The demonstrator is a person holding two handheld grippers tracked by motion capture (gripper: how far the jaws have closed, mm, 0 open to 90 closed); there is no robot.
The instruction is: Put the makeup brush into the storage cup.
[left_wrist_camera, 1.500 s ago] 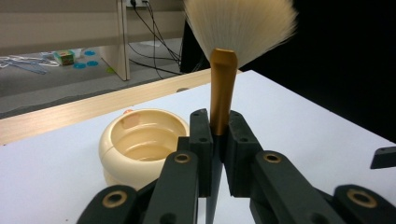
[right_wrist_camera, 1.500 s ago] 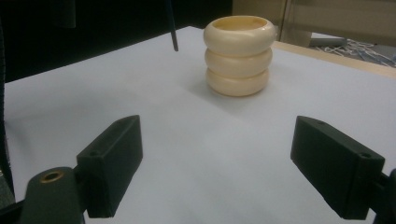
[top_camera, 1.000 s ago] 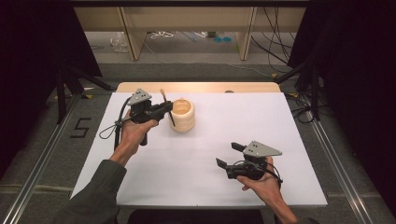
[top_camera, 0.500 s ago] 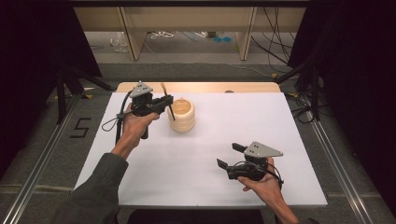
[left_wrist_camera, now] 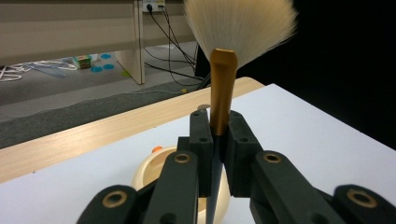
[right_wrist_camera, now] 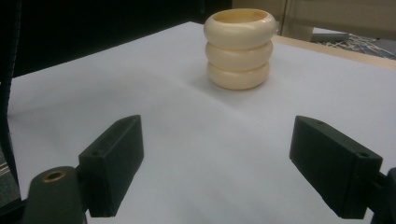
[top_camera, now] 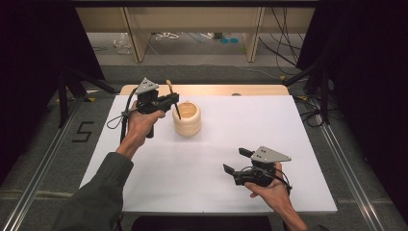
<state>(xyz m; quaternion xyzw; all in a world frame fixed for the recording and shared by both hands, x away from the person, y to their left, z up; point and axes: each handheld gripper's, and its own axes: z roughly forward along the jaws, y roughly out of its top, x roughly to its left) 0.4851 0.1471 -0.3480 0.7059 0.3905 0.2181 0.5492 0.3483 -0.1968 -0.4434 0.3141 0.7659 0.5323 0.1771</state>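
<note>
Brush | in left tool, jaws clamped on handle just below gold ferrule, bristles up, beside cup | light, stiff handle, soft bristles; grip handle | right tool wide open, empty, low over bench | probably clear of cup

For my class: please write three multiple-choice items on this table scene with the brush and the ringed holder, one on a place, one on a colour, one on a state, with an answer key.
1. Where is the ringed cream holder?
A. on the white table top
B. on the floor
C. in the right claw

2. What colour is the brush where the left claw grips it?
A. blue
B. gold
C. red

3. How is the right claw?
A. shut on the holder
B. shut on the brush
C. open with nothing in it

Key: 1 A, it stands on the white top; 2 B, a gold ferrule sits between the pads; 3 C, its jaws stand wide apart over bare table.
</note>
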